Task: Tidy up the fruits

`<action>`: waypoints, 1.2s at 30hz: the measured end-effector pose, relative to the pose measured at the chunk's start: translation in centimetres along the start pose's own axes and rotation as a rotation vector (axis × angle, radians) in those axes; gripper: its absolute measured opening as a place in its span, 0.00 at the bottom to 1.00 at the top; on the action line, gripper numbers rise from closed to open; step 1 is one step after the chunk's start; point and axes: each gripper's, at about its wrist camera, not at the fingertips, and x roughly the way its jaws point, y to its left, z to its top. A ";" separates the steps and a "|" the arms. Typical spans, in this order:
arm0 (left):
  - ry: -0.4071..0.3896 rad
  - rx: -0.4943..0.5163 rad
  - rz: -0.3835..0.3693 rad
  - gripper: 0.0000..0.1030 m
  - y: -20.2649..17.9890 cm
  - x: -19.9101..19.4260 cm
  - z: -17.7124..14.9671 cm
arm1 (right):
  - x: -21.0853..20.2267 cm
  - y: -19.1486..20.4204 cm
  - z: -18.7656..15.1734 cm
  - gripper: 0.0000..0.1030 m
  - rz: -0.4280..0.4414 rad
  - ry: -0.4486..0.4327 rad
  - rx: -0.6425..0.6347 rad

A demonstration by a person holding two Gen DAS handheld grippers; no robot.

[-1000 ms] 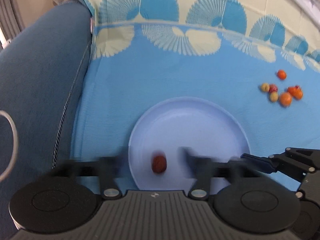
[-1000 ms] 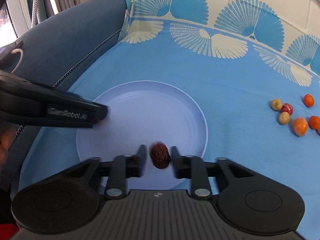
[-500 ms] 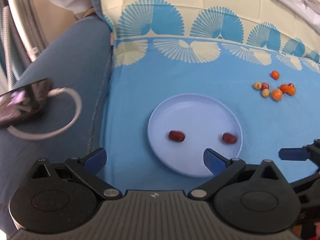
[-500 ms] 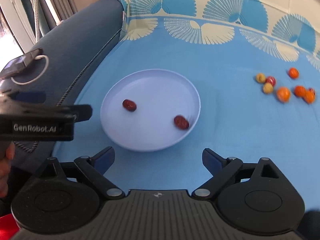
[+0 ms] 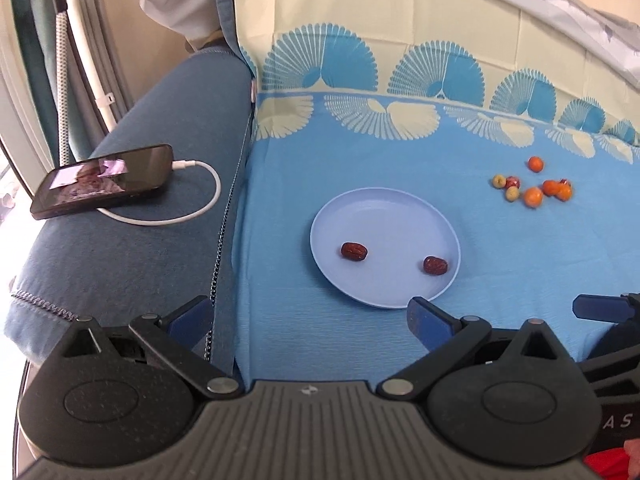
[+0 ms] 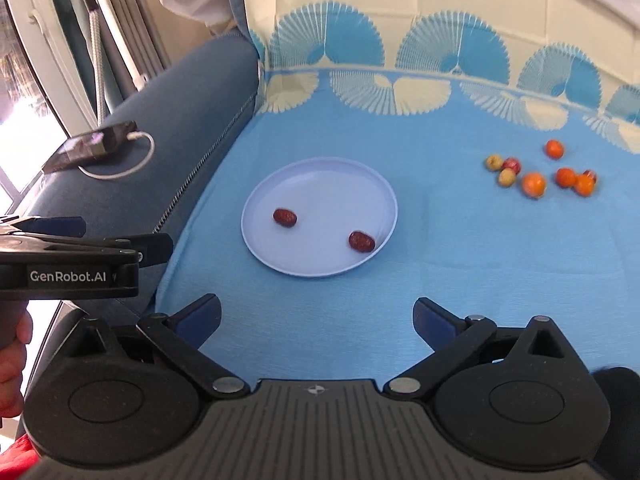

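A pale blue plate (image 5: 384,208) (image 6: 320,188) lies on the blue patterned cloth with two dark red dates in it, one on the left (image 5: 354,251) (image 6: 285,217) and one near the right rim (image 5: 435,265) (image 6: 361,241). Several small orange, yellow and red fruits (image 5: 533,197) (image 6: 533,185) lie loose on the cloth to the right of the plate. My left gripper (image 5: 308,316) stands open and empty, above and short of the plate's near edge. My right gripper (image 6: 317,314) is opening wide with nothing between its fingers, also raised short of the plate.
A phone (image 5: 100,186) (image 6: 90,146) with a white charging cable (image 5: 208,196) rests on the dark blue sofa arm (image 5: 160,260) at the left. The cloth rises up the sofa back behind the plate. A hand (image 6: 12,364) holds the left gripper's handle.
Both grippers pulled back and up from the plate. The right gripper let go of its date, which now lies near the plate's right rim, and opened wide. The phone has come into view.
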 end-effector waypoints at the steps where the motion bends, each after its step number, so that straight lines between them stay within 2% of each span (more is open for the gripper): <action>1: -0.005 -0.005 0.001 1.00 -0.1 -0.4 -0.1 | -0.6 0.0 -0.2 0.99 -0.003 -0.015 -0.002; 7: -0.017 -0.010 -0.007 1.00 -0.8 -2.6 -1.0 | -3.4 0.3 -1.6 0.99 -0.014 -0.079 -0.037; 15: -0.059 0.008 0.003 1.00 -1.3 -4.3 -1.4 | -4.8 0.4 -2.1 0.99 -0.008 -0.111 -0.039; 36: -0.059 0.000 0.008 1.00 -0.9 -4.4 -1.6 | -4.6 0.7 -2.2 0.99 -0.011 -0.107 -0.045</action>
